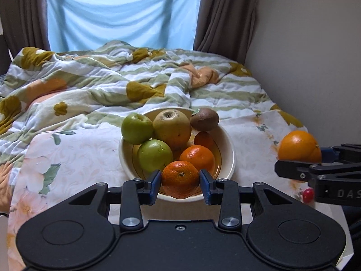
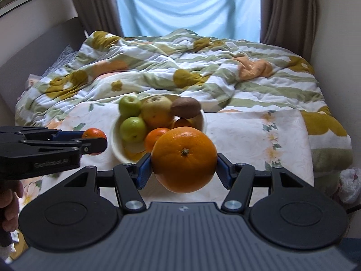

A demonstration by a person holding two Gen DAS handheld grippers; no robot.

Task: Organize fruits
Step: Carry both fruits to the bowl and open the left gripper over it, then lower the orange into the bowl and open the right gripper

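A cream bowl (image 1: 227, 144) sits on the bed, holding two green apples (image 1: 137, 128), a yellow apple (image 1: 172, 127), a kiwi (image 1: 204, 119) and two small oranges (image 1: 197, 157). My left gripper (image 1: 180, 181) is shut on a tangerine (image 1: 180, 176), held over the bowl's near rim. From the right wrist view, that tangerine (image 2: 94, 135) shows left of the bowl (image 2: 115, 144). My right gripper (image 2: 183, 166) is shut on a big orange (image 2: 183, 159), held in the air near the bowl's right side; the same big orange (image 1: 299, 145) appears at the right in the left wrist view.
A rumpled striped and flowered blanket (image 1: 101, 85) lies behind the bowl. A pale floral sheet (image 1: 74, 158) covers the near part of the bed. A wall (image 1: 304, 45) borders the bed on the right, with curtains (image 1: 223, 13) and a blue-covered window behind. A white bag (image 2: 349, 185) lies right of the bed.
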